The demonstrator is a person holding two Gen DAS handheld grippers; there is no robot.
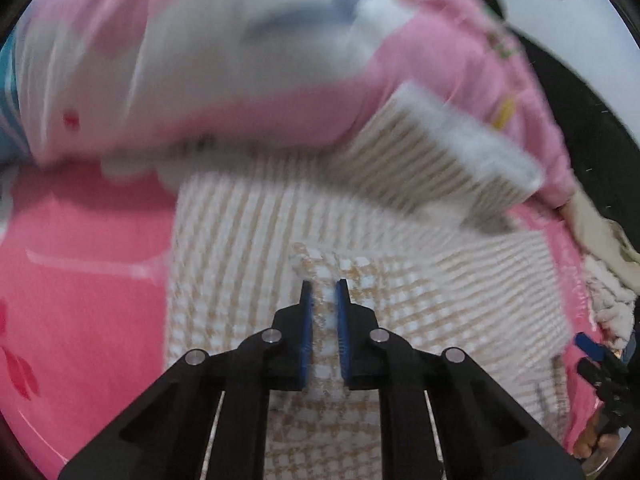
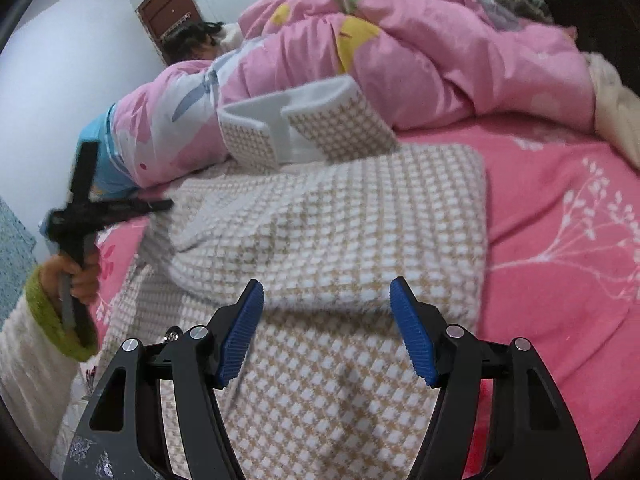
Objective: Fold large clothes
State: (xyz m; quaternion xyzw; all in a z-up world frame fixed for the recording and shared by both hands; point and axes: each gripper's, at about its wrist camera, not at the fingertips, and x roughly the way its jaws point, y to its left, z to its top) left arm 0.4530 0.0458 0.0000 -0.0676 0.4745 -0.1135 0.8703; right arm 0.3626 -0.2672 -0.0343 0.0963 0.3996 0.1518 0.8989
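A large beige-and-white checked garment [image 2: 328, 232] lies partly folded on a pink bed sheet [image 2: 560, 208]. Its white-lined collar end [image 2: 296, 128] rests against the pink quilt. My left gripper [image 1: 324, 304] is shut on a pinched fold of the checked garment [image 1: 320, 272]; in the right wrist view it [image 2: 160, 205] meets the garment's left edge. My right gripper [image 2: 326, 300] is open and empty, hovering over the garment's near folded edge. The left wrist view is blurred by motion.
A bunched pink flowered quilt [image 2: 420, 48] lies along the far side of the bed, over a person with dark hair [image 2: 196, 36]. A brown door [image 2: 168, 4] is in the white wall behind. A cream fabric pile [image 2: 616, 112] sits at the right.
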